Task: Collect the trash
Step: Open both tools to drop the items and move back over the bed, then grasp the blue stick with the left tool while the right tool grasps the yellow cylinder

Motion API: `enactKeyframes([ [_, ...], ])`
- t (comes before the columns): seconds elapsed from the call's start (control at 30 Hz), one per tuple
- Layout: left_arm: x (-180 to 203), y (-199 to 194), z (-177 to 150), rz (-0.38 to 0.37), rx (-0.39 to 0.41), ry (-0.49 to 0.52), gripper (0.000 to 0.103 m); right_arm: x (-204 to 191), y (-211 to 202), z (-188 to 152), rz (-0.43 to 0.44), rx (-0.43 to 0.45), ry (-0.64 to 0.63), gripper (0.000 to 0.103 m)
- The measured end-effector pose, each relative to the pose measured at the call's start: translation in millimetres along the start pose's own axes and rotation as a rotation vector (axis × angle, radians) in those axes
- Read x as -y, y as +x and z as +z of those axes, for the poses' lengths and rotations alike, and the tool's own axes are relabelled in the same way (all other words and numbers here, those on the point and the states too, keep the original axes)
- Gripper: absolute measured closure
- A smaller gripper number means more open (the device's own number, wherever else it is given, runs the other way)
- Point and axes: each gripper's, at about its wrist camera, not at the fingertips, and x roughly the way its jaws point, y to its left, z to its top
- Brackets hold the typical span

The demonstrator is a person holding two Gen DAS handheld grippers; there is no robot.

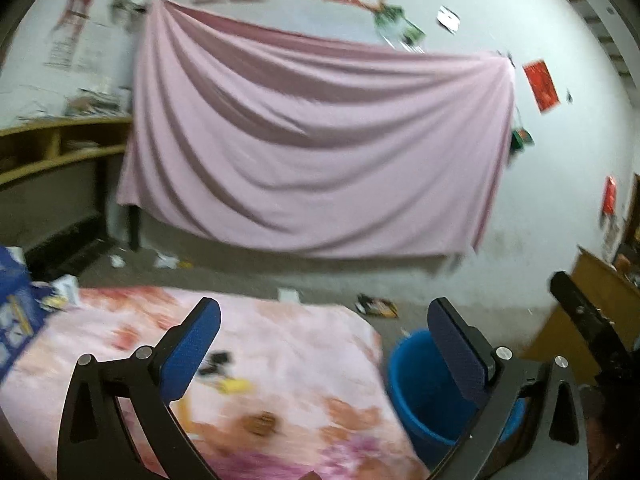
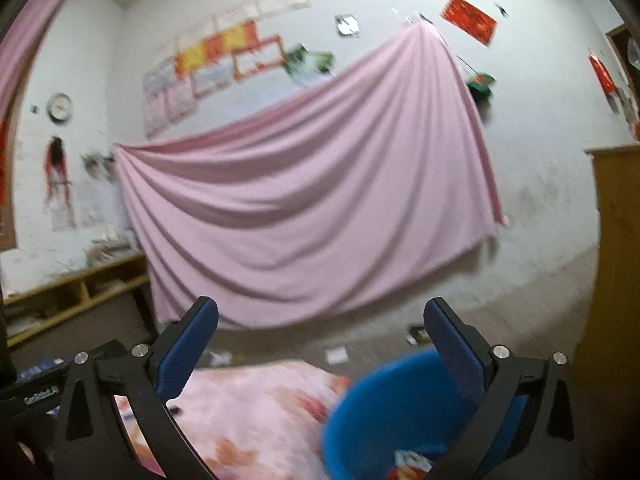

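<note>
A blue bucket [image 1: 420, 392] stands on the floor to the right of a table with a pink flowered cloth [image 1: 288, 360]. On the cloth lie a dark scrap [image 1: 216, 362], a yellow scrap [image 1: 236, 385] and a brown piece [image 1: 262, 424]. My left gripper [image 1: 324, 344] is open and empty above the table's right part. My right gripper [image 2: 320, 344] is open and empty above the bucket [image 2: 384, 412], which holds a red and white wrapper [image 2: 412, 464]. The frames are blurred.
A pink sheet [image 1: 320, 148] hangs on the far wall. Scraps of litter [image 1: 376, 306] lie on the concrete floor. A wooden shelf [image 1: 60, 148] is at left, a wooden cabinet [image 2: 616, 280] at right. Blue packaging [image 1: 16, 312] sits on the table's left edge.
</note>
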Motion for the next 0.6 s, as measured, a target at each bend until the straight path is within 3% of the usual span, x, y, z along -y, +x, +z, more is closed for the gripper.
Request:
enactKeyframes([
  [0.13, -38, -26, 8, 0.097, 0.093, -0.011, 0.002, -33, 3, -1, 0.091, 0.054, -0.035, 0.0],
  [0.33, -77, -64, 11, 0.256, 0.199, 0.057, 0.002, -79, -2, -8, 0.198, 0.123, -0.088, 0.0],
  [0.47, -99, -76, 1, 0.291, 0.21, 0.105, 0.002, -106, 2, -17, 0.247, 0.129, -0.14, 0.0],
  [0.6, -124, -69, -13, 0.265, 0.153, 0.11, 0.002, -128, 17, -31, 0.251, 0.055, -0.201, 0.0],
])
